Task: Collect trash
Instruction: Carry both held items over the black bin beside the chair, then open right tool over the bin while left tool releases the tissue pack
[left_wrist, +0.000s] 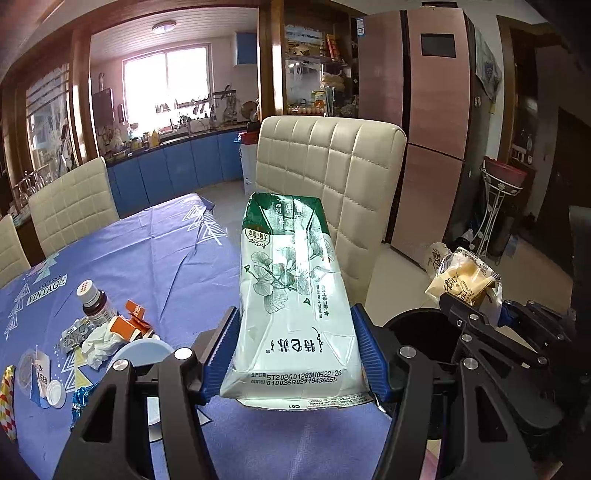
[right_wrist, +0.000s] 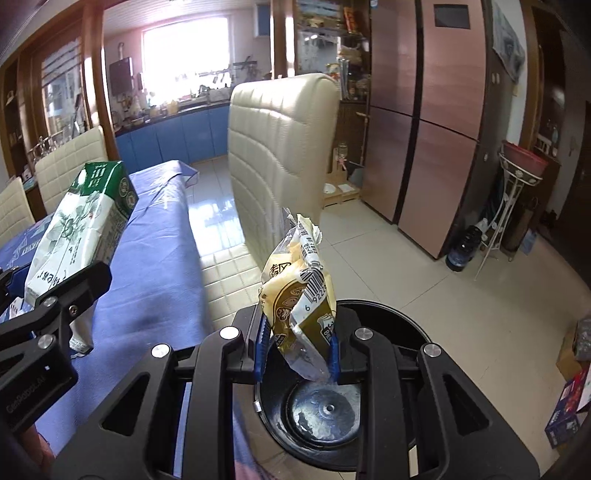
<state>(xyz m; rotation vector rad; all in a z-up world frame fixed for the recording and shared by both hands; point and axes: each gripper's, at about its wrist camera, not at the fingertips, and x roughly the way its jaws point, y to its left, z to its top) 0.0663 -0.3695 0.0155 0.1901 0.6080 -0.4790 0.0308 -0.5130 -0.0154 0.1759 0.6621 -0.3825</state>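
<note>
My left gripper (left_wrist: 293, 354) is shut on a white and green milk carton (left_wrist: 291, 295) and holds it above the blue tablecloth's edge; the carton also shows in the right wrist view (right_wrist: 81, 229). My right gripper (right_wrist: 297, 343) is shut on a yellow snack wrapper (right_wrist: 299, 291) and holds it over a round black trash bin (right_wrist: 325, 410) on the floor. In the left wrist view the wrapper (left_wrist: 463, 280) and the bin (left_wrist: 417, 332) sit at the right. More trash lies on the table at the left: a crumpled tissue (left_wrist: 101, 341), an orange box (left_wrist: 133, 321) and a brown bottle (left_wrist: 94, 299).
A cream padded chair (left_wrist: 332, 192) stands at the table's far side, close behind the bin. The blue-clothed table (left_wrist: 155, 258) spreads to the left. A tall fridge (right_wrist: 436, 147) and a metal stand (right_wrist: 513, 206) stand at the right. Boxes (right_wrist: 569, 410) lie on the floor.
</note>
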